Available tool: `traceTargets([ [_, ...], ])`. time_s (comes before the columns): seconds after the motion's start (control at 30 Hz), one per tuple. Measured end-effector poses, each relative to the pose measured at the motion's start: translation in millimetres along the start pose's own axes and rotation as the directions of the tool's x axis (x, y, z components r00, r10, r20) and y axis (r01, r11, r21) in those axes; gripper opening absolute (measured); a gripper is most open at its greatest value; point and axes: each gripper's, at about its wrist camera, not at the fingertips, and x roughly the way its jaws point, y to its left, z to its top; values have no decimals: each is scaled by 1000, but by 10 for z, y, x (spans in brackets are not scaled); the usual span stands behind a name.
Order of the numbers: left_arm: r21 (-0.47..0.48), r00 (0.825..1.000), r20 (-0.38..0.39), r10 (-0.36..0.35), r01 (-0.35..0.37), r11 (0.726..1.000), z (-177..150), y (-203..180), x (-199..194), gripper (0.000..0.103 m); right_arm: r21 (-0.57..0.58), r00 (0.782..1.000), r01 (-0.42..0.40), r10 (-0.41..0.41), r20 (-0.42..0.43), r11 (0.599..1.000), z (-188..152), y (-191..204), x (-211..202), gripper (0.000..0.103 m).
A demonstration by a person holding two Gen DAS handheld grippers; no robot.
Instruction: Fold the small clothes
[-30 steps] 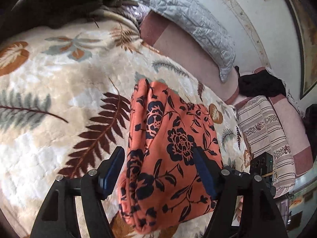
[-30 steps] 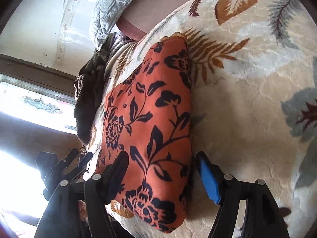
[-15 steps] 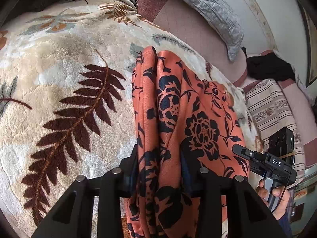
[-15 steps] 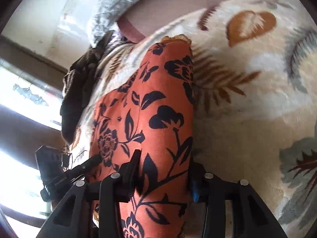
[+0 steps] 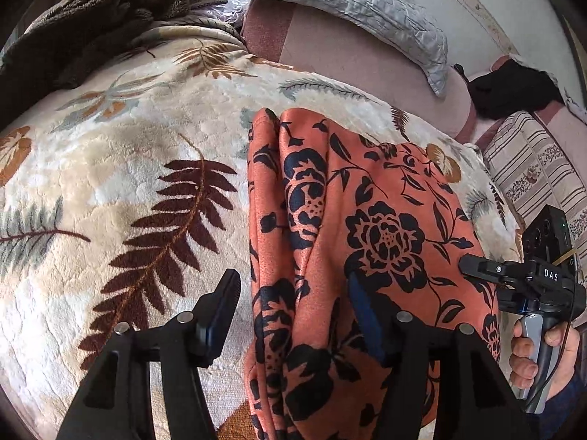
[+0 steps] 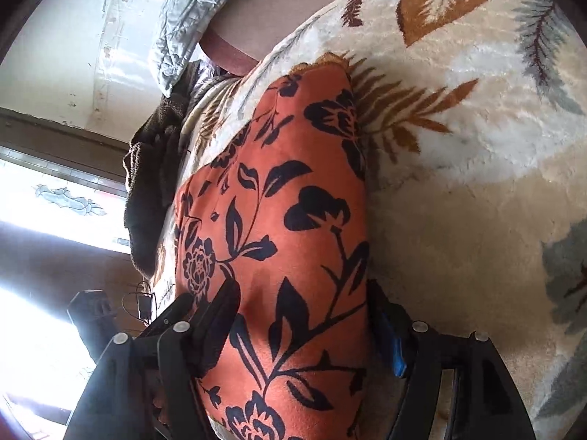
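An orange garment with black flowers (image 5: 367, 220) lies folded on a cream blanket with a leaf pattern (image 5: 128, 183). My left gripper (image 5: 290, 282) straddles the garment's near left part, where the cloth stands up in a ridge. Its jaws are opening: the left finger (image 5: 220, 304) is clear of the cloth and the right one rests against it. My right gripper (image 6: 301, 289) straddles the garment (image 6: 293, 201) at its near right end. Those jaws are opening too, and the cloth fills the gap between them. A hand (image 5: 532, 359) carries the right gripper at the garment's right edge.
A dark brown fleece heap (image 5: 91, 25) lies at the blanket's far left. A grey quilted pillow (image 5: 348, 3) and pink bedding (image 5: 348, 58) lie behind it. A striped cushion (image 5: 532, 168) and a black cloth (image 5: 513, 88) are at the right. A bright window (image 6: 44, 212) shows left of the bed.
Both grippers closed onto the garment half a second ago and have spread apart again. The left side of the cloth now stands bunched in a ridge. The left gripper shifted and rolled a little.
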Motion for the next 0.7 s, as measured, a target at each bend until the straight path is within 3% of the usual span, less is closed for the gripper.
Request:
traceTargets([
  [0.37,21,1000,3,4,-4,1000,-9,-11,-10,62,-37,1000,24,-25,-8,999,19,76,62,70],
  [0.5,3,1000,-12,-14,14,1000,-8,23,45,62,-84,996,82,-84,-16,993,15,159,89,59],
  [0.53,5,1000,-13,-19,19,1000,-9,21,56,59,-95,995,98,-100,-19,991,18,180,89,56],
  [0.6,11,999,-24,-49,49,999,-19,1,79,44,-130,991,132,-136,-21,983,29,255,75,46],
  [0.67,20,999,-9,-41,41,999,-27,-37,56,30,-198,983,177,-183,-11,964,20,404,61,42],
  [0.7,22,999,-2,-40,40,999,-28,-51,39,28,-228,981,190,-196,-7,955,19,481,44,41],
])
